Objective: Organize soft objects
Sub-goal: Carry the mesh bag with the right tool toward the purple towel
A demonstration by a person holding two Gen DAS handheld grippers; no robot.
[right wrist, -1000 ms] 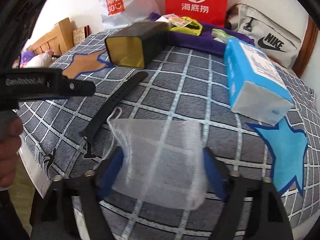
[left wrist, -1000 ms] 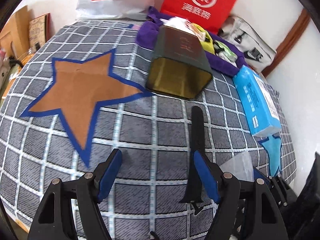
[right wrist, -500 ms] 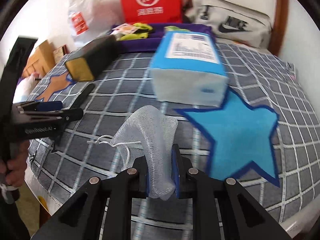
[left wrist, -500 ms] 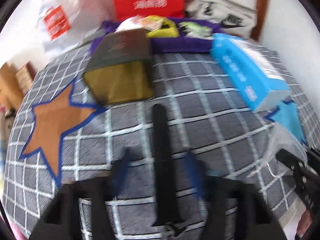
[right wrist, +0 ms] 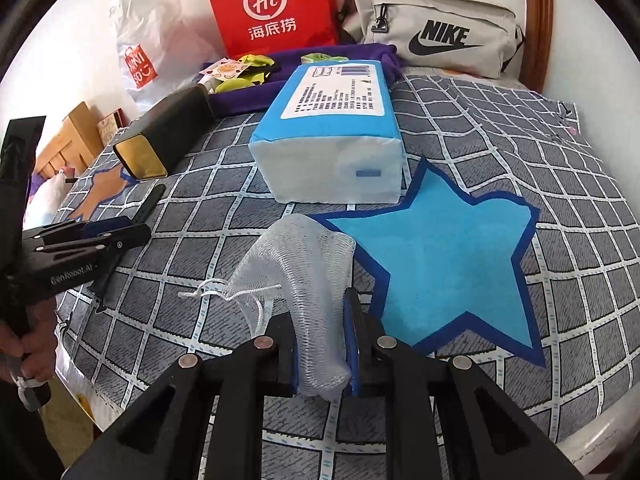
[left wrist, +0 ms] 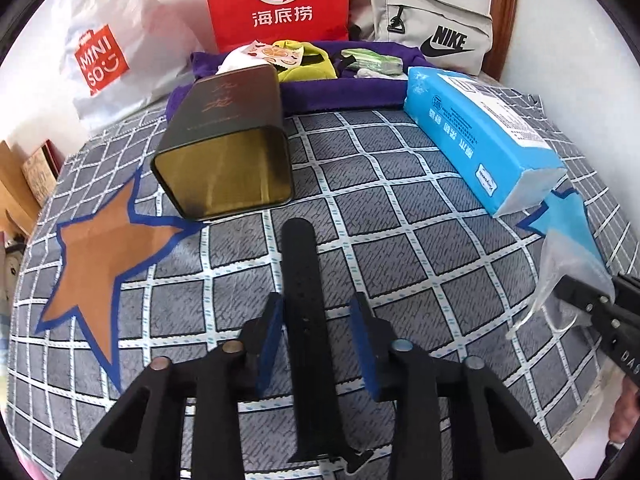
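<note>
A black strap (left wrist: pixel 302 280) lies flat on the checked grey cover, running away from me. My left gripper (left wrist: pixel 318 334) straddles it with jaws closing; the strap touches the left pad (left wrist: pixel 272 332), and a gap remains at the right pad. My right gripper (right wrist: pixel 322 344) is shut on a white mesh pouch (right wrist: pixel 312 276), whose bunched top and drawstring stick up beside the blue star patch (right wrist: pixel 448 264). The left wrist view shows that right gripper (left wrist: pixel 588 304) with the pouch (left wrist: pixel 560 264) at the far right edge. In the right wrist view, the left gripper (right wrist: pixel 100 236) is at the left, held by a hand.
A dark tin with a gold inside (left wrist: pixel 224 152) lies on its side beyond the strap. A blue tissue pack (left wrist: pixel 480 148) lies to the right. An orange star patch (left wrist: pixel 100 264) is at left. A purple cloth (left wrist: pixel 340 88) with small items, a red bag, a grey bag and a white bag line the back.
The left gripper swung over until the strap lay between its jaws, which narrowed. The right gripper shut on the mesh pouch and shifted toward the blue star.
</note>
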